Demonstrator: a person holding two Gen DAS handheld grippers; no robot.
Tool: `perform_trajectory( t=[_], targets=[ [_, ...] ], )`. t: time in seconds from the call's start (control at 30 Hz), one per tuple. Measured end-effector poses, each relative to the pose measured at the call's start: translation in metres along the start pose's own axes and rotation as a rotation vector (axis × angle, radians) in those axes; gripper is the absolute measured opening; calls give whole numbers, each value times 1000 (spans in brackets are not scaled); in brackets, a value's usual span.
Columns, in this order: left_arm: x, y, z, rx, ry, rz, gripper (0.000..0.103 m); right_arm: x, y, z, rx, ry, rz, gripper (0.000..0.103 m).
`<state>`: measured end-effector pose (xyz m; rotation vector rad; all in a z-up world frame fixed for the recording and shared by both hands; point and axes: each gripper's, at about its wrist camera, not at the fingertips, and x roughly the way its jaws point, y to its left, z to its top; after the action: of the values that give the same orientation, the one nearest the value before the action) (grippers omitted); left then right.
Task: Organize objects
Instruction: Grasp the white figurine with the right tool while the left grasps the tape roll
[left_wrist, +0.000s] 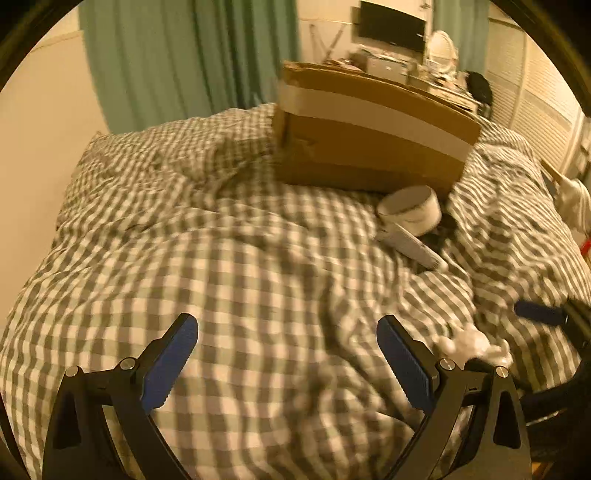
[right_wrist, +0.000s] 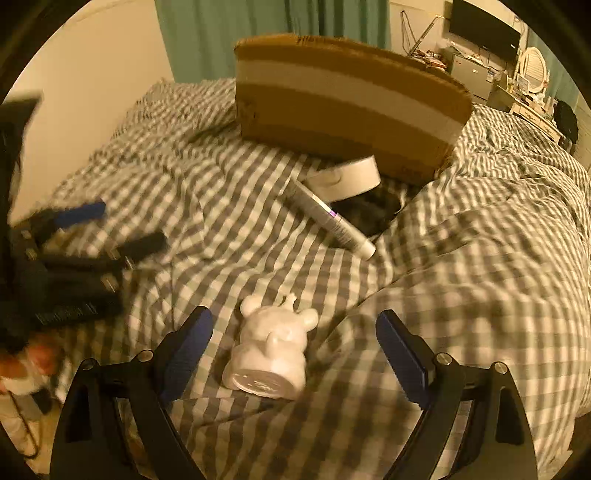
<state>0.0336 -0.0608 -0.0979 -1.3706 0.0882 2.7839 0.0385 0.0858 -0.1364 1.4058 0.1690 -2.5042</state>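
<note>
A white bear figurine (right_wrist: 271, 354) lies on its side on the checked bedspread (right_wrist: 461, 277), between the wide-open fingers of my right gripper (right_wrist: 293, 341), untouched. A grey marker (right_wrist: 332, 218) lies beyond it, next to a white tape roll (right_wrist: 347, 177) leaning at the foot of a brown cardboard box (right_wrist: 343, 99). My left gripper (left_wrist: 288, 349) is open and empty over the bedspread (left_wrist: 240, 258). In the left wrist view the box (left_wrist: 369, 133), tape roll (left_wrist: 410, 208), marker (left_wrist: 410, 245) and figurine (left_wrist: 472, 345) sit to the right.
The left gripper (right_wrist: 92, 236) shows blurred at the left of the right wrist view; a blue pad of the right gripper shows at the right edge of the left wrist view (left_wrist: 539, 313). Green curtains (left_wrist: 184, 55) and a cluttered desk (left_wrist: 413, 66) stand behind the bed.
</note>
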Motion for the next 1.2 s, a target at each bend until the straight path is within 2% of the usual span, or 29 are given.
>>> perform_trajectory(
  t=[0.1,0.17,0.2,0.23,0.3,0.4,0.5,0.63,0.73,0.9,1.03,1.13,1.2],
  targets=[
    [-1,8,1,-17,-10,4,100,13,2,-7,-4,29,-1,71],
    [1,10,1,-25,-5,0,100,20,5,-11,-11,45,20,63],
    [3,10,0,-28,1,-3,100,23,9,-13,-31,57,27,54],
    [4,10,1,-28,7,-6,100,26,14,-15,-59,69,24,48],
    [6,9,0,-24,16,-13,100,29,19,-18,-87,69,5,48],
    [8,7,0,-18,22,-19,100,26,14,-16,-70,64,29,48],
    [12,5,6,-14,26,-35,100,4,8,-6,-79,-4,8,48],
    [23,-10,27,17,24,-74,100,-26,-22,17,-37,-100,-48,48],
    [33,-30,46,44,15,-147,100,-36,-54,33,17,-126,-109,48],
    [61,-76,68,137,-8,-198,100,-33,-92,48,80,-137,-158,48],
    [92,-106,79,189,24,-236,100,-18,-106,48,94,-104,-154,48],
    [117,-115,88,181,75,-278,100,-4,-114,44,113,-66,-119,48],
    [130,-115,93,140,107,-316,100,1,-117,44,123,-53,-91,48]
  ],
)
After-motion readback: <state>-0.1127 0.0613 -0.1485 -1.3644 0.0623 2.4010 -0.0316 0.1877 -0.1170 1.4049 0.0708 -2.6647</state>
